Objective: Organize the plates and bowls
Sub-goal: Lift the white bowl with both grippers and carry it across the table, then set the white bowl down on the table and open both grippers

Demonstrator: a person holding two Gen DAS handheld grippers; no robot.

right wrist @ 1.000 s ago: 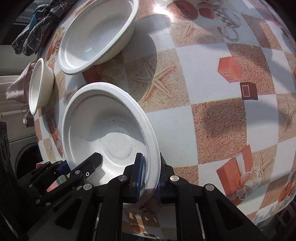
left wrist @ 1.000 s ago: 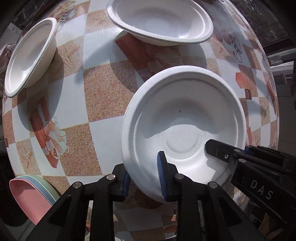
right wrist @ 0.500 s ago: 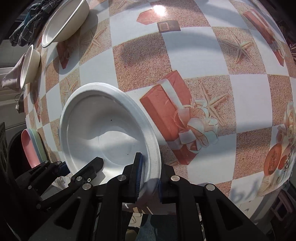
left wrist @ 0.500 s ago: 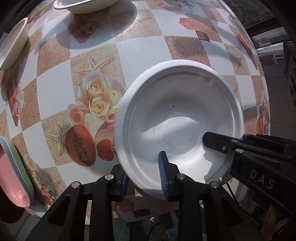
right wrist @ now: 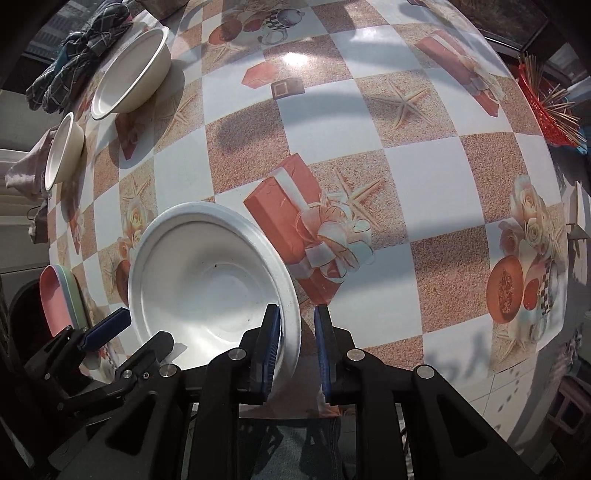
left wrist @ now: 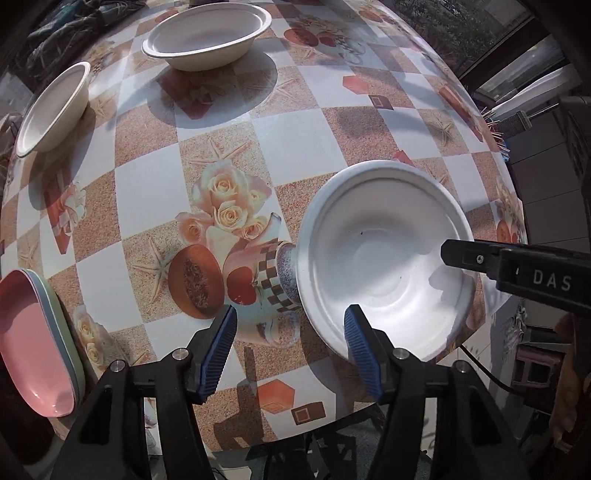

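A large white bowl rests on the patterned table near its front edge; it also shows in the right wrist view. My left gripper is open, its right finger inside the bowl's near rim, not clamping it. My right gripper is open a little, its fingers on either side of the bowl's rim, not squeezing it. Two more white bowls stand far back: a wide one and a smaller one.
A stack of pink and green plates sits at the table's left edge, also in the right wrist view. A crumpled cloth lies at the far left. A red basket of sticks stands at the right edge.
Both grippers held the bowl's rim and carried it toward the table's front edge. Now the left gripper has opened wide and the right has eased open; the bowl rests on the table.
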